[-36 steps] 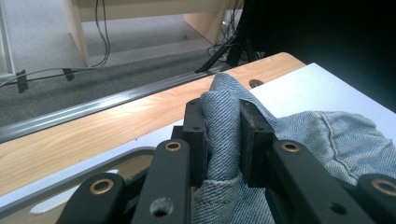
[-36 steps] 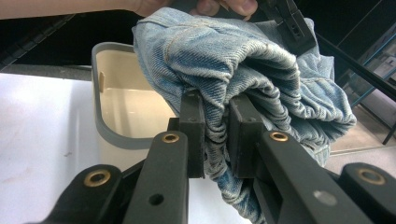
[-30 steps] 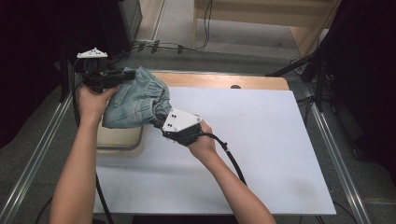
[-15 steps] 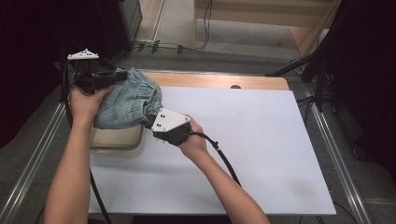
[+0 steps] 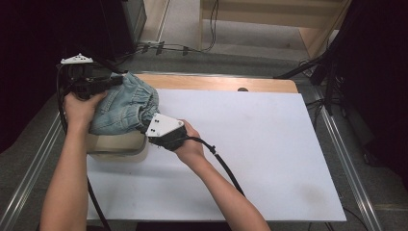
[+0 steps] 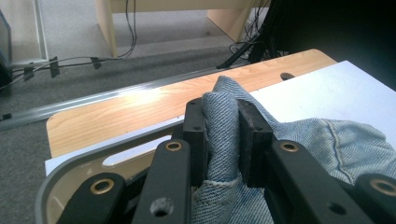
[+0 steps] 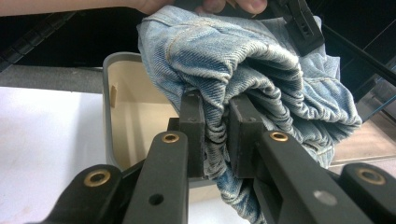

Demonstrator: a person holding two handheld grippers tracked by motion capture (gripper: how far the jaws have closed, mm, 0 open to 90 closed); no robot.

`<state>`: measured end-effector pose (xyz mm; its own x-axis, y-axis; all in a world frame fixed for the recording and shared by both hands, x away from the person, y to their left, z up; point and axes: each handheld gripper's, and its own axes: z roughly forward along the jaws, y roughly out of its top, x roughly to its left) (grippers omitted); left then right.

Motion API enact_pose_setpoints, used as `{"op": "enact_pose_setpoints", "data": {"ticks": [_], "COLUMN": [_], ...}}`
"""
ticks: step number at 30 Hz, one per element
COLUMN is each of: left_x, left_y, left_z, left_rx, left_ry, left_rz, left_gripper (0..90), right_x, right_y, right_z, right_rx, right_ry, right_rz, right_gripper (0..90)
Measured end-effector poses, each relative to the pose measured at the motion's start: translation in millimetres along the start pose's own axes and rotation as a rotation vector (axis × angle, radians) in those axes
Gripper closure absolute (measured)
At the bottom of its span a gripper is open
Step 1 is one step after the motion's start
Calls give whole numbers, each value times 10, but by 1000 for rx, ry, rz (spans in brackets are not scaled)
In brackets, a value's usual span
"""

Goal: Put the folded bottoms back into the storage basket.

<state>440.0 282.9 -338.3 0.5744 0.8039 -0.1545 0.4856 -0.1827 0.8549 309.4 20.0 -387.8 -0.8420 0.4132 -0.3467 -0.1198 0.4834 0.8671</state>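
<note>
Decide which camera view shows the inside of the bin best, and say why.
The right gripper view: the bin opens toward it, showing pale inner walls beneath the denim garment. The high view shows just its rim under the denim. The left gripper view catches a grey rim corner.

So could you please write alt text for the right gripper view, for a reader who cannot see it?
The right gripper, jaws rising from the bottom, is shut on a bunched fold of faded blue jeans. Below and behind the jeans sits an open grey bin with a pale inside, on a white table.
</note>
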Motion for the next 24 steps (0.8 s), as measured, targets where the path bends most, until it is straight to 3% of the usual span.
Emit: {"op": "enact_pose_setpoints", "data": {"ticks": [24], "left_x": [167], "left_y": [-107], "left_z": [-24], "left_rx": [15], "left_ry": [46], "left_rz": [-3], "left_gripper": [769], "right_x": [92], "right_y": [-18], "right_z": [280], "right_rx": [14], "right_ry": [21], "right_rz": [29], "right_gripper": [774]}}
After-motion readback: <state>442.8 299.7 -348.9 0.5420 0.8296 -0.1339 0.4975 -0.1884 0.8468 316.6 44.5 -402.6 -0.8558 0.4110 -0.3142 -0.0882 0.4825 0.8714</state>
